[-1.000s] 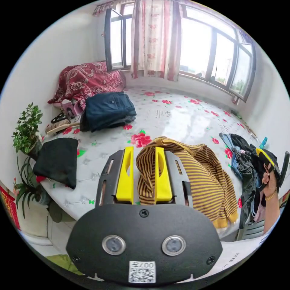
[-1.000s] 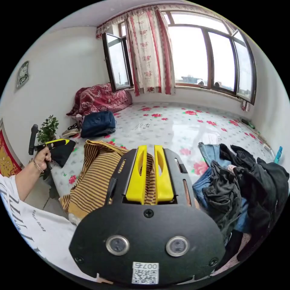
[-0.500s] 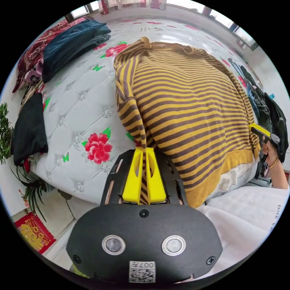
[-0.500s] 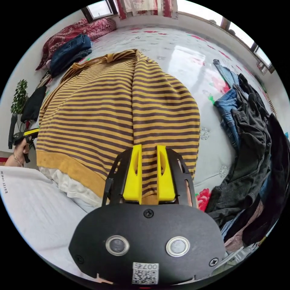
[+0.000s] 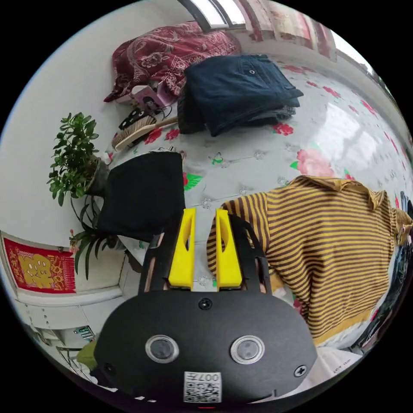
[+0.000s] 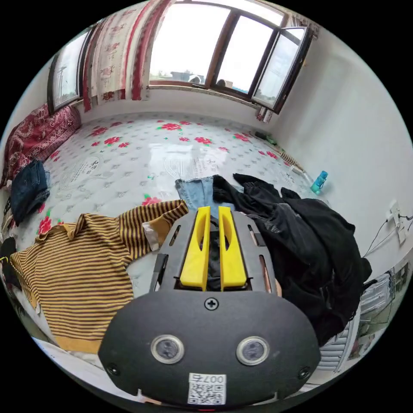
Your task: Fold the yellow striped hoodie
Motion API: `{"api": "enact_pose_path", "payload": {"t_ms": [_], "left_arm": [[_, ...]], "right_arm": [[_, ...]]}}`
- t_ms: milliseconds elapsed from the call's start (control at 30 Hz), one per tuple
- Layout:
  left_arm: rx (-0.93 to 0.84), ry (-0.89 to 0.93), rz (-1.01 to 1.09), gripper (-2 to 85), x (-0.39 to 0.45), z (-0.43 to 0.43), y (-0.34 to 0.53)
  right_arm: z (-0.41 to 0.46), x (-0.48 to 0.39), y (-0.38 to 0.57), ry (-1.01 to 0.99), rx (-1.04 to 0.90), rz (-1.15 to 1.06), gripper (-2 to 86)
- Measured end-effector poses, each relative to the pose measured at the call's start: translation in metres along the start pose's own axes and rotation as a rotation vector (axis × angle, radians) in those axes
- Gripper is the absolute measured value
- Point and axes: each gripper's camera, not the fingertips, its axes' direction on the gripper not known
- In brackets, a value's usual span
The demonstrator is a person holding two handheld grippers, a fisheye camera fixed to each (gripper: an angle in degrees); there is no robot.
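The yellow and brown striped hoodie (image 5: 327,241) lies spread flat on the flowered mattress (image 5: 245,159), with its hem toward the near edge. My left gripper (image 5: 204,211) hovers open just left of one sleeve end, and bare mattress shows between its yellow jaws. In the right gripper view the hoodie (image 6: 81,275) lies to the left, its other sleeve reaching toward my right gripper (image 6: 214,209). That gripper's jaws stand close together with a narrow slit. Dark cloth shows in the slit; I cannot tell whether it is pinched.
A folded black garment (image 5: 144,193), folded navy jeans (image 5: 236,90), a brush (image 5: 133,133) and a red quilt (image 5: 167,47) lie at the left side. A potted plant (image 5: 75,155) stands off the mattress. A heap of black clothes (image 6: 309,241) and jeans (image 6: 195,191) lies on the right.
Half a second ago both grippers held the hoodie by its lower edge. Now it rests flat on the mattress, the left jaws have opened off it, and both views have swung outward.
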Motion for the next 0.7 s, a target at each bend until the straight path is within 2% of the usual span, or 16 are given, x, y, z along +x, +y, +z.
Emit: {"api": "enact_pose_path", "payload": {"t_ms": [100, 233, 333, 467, 500, 567, 633, 700], "left_arm": [[0.116, 0.125, 0.131, 7.9, 0.048, -0.009, -0.009], [0.099, 0.236, 0.467, 10.3, 0.148, 0.019, -0.031], [0.113, 0.243, 0.681, 11.8, 0.207, 0.043, -0.044], [0.109, 0.204, 0.817, 9.1, 0.247, 0.074, -0.06], [0.092, 0.154, 0.792, 6.5, 0.252, 0.084, -0.071], [0.058, 0.091, 0.703, 4.6, 0.249, 0.099, -0.095], [-0.03, 0.237, 0.512, 5.3, 0.224, 0.108, -0.131], [-0.126, 0.331, 0.322, 7.3, 0.198, 0.117, -0.149]], "right_arm": [[0.024, -0.104, 0.006, -0.247, -0.023, -0.279, 3.2], [0.068, -0.263, 0.025, -0.423, -0.099, -0.667, 4.4], [0.091, -0.36, 0.04, -0.401, -0.099, -0.931, 5.4], [0.117, -0.426, 0.055, -0.371, -0.115, -1.179, 4.9], [0.124, -0.434, 0.052, -0.356, -0.099, -1.185, 3.8], [0.133, -0.43, 0.032, -0.297, -0.017, -1.063, 2.0], [0.164, -0.4, -0.024, -0.22, -0.121, -0.67, 0.6], [0.183, -0.357, -0.05, -0.309, -0.227, -0.388, 0.3]]}}
